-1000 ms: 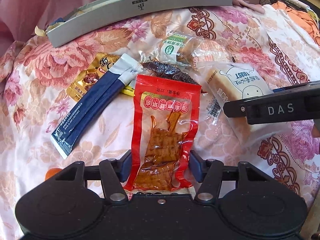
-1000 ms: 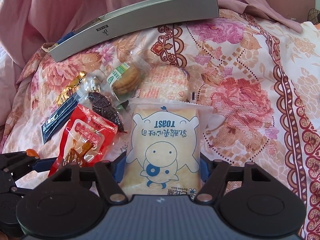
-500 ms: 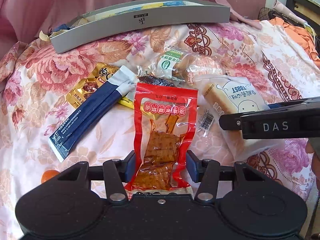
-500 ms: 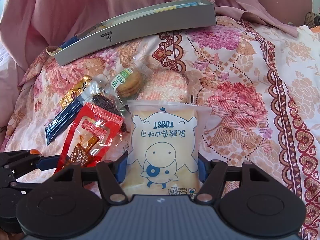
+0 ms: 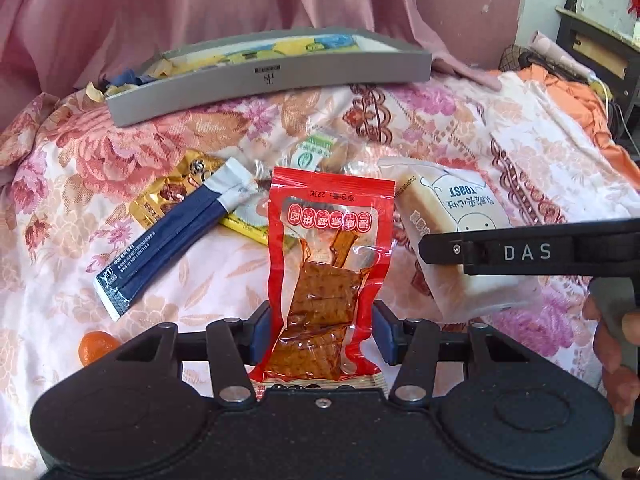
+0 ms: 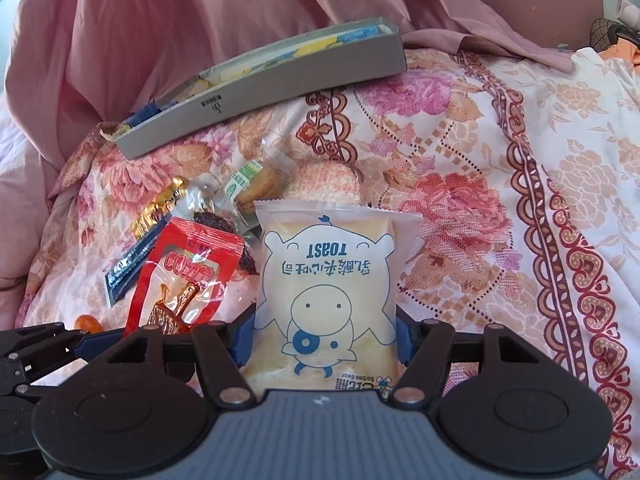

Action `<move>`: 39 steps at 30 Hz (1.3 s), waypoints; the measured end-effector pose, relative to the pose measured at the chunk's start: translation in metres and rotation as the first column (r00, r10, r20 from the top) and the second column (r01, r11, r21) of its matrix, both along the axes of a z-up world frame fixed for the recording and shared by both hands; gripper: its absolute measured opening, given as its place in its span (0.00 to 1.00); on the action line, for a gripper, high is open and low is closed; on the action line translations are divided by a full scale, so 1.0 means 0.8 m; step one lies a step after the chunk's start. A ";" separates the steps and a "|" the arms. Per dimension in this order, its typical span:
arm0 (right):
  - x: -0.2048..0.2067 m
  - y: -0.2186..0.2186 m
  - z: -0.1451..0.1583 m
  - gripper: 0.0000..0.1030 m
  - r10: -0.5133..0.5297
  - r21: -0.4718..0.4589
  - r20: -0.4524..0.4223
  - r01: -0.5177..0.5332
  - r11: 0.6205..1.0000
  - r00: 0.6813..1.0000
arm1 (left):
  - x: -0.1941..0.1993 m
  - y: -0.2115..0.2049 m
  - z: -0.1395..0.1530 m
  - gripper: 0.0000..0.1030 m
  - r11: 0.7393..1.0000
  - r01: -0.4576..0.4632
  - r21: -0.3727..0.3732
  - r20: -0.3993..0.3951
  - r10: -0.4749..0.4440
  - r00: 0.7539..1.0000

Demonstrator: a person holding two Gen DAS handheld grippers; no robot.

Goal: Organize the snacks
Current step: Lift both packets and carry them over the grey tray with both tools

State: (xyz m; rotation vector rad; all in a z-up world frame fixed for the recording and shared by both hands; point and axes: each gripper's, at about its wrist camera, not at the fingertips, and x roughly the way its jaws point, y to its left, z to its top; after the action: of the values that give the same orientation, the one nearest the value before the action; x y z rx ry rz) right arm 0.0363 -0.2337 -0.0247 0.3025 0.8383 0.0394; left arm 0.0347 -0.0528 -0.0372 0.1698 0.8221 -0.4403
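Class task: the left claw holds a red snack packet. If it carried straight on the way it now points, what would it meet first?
Probably the pile of loose snacks: the left claw, shut on the red packet, points down towards the green-labelled biscuit pack on the bedspread. Depth is unclear; the grey box lies beyond.

The working surface is a bed covered by a floral bedspread (image 6: pixel 500 184), cream with pink and red blossoms and a dark red scrolled border band running down its right side. Behind the bed hangs a pink curtain (image 5: pixel 192 12) in loose vertical folds; it fills the whole rear of both views. At upper right of the left wrist view a pale wall (image 5: pixel 548 8) is visible, with thin cords hanging against it. Below that wall stands dark furniture (image 5: pixel 600 52) with a black frame and a light wooden panel. An orange cloth (image 5: pixel 576 100) lies crumpled beside it. Daylight illuminates the scene evenly.
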 end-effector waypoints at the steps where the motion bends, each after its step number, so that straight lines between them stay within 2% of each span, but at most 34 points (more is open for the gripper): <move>1: -0.003 -0.001 0.003 0.67 -0.004 0.004 0.017 0.004 1.000 1.000 | -0.001 0.001 0.003 0.51 1.000 -0.006 -0.010 0.012 0.006 1.000; 8: -0.006 -0.004 0.025 0.67 -0.015 -0.016 0.142 0.017 1.000 0.990 | 0.006 0.009 0.030 0.51 0.995 -0.069 -0.078 0.118 0.078 0.990; 14: 0.009 -0.009 0.053 0.67 -0.017 -0.034 0.265 0.027 0.999 0.964 | 0.047 0.013 0.065 0.52 0.980 -0.125 -0.152 0.180 0.152 0.972; 18: 0.042 -0.014 0.078 0.67 -0.002 -0.052 0.343 0.021 0.998 0.939 | 0.091 0.010 0.090 0.52 0.969 -0.153 -0.193 0.222 0.195 0.955; 24: 0.124 -0.020 0.114 0.67 0.037 -0.102 0.415 0.006 0.995 0.909 | 0.174 0.004 0.124 0.52 0.946 -0.193 -0.261 0.251 0.260 0.932; 29: 0.202 -0.033 0.125 0.67 0.038 -0.126 0.407 0.015 0.992 0.913 | 0.248 -0.001 0.129 0.53 0.929 -0.233 -0.288 0.223 0.302 0.927; 34: 0.269 -0.049 0.102 0.67 0.013 -0.120 0.325 0.027 0.992 0.945 | 0.298 -0.017 0.112 0.53 0.935 -0.249 -0.251 0.152 0.293 0.944; 39: 0.306 -0.048 0.080 0.63 0.033 -0.140 0.221 -0.002 0.990 0.975 | 0.321 -0.030 0.087 0.53 0.939 -0.254 -0.234 0.050 0.272 0.961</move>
State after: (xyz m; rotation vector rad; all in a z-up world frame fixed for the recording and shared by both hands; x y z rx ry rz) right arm 0.2811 -0.2719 0.0396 0.1556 0.6173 0.0307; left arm 0.2918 -0.0768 0.0324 -0.1326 0.6969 -0.2685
